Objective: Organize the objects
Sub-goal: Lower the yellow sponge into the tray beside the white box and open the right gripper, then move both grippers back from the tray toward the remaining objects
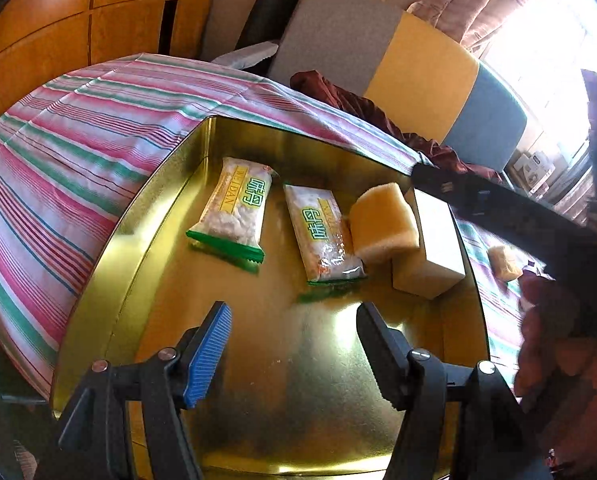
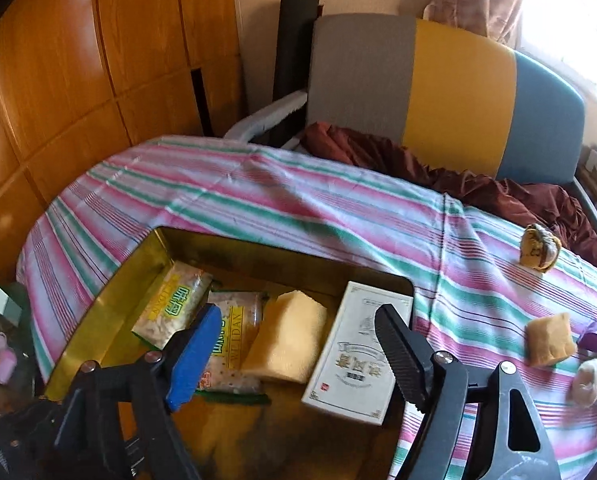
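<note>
Both the left gripper (image 1: 294, 344) and right gripper (image 2: 298, 354) stand open and empty over the gold tray (image 2: 98, 312), the white box (image 2: 358, 352) lying along its right edge; next, probably, the brown packet (image 2: 548, 340) on the striped cloth (image 2: 298, 208).

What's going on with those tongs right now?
Both tongs, left and right, open, empty. Tin holds snacks, sponge, box. Nothing blocking.
</note>
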`<state>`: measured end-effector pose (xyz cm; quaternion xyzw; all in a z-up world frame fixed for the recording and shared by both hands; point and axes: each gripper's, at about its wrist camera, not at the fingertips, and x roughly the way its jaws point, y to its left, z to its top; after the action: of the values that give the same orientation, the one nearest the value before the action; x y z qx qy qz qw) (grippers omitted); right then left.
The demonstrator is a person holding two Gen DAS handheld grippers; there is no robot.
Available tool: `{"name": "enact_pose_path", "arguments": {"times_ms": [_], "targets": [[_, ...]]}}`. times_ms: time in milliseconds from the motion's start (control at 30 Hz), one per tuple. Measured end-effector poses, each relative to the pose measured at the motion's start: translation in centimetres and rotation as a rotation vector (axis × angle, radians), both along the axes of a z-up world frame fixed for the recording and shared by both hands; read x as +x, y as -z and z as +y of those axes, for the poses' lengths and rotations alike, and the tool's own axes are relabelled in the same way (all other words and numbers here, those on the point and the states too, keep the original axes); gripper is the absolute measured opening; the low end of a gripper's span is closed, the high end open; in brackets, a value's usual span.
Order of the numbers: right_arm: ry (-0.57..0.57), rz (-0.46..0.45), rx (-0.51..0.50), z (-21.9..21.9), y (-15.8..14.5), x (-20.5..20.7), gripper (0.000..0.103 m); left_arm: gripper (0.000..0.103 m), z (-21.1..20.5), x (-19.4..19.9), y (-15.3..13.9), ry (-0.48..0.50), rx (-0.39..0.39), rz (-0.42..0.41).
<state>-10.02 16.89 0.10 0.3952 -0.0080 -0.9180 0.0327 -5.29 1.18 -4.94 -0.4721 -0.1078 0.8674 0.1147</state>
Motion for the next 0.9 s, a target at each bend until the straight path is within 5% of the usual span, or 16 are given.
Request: {"name": "enact_pose_path", "arguments": {"times_ms": [333,500,900], "targets": [[0.062,0.069,0.000,3.1,-2.1,4.2,0.082,0.066,1.3,0.7,-0.1,0.034,-0.002,0.006],[0.104,0.079,0.011,4.9,-2.2,6.3,0.082,0.066,2.1,1.3,-0.5,0.084,0.057,0.006],[0.317,0.029,-0.014,13.5,0.5,11.6,0.082,0.066,6.3,4.2,-2.1,0.239,0.076,0.070]]}}
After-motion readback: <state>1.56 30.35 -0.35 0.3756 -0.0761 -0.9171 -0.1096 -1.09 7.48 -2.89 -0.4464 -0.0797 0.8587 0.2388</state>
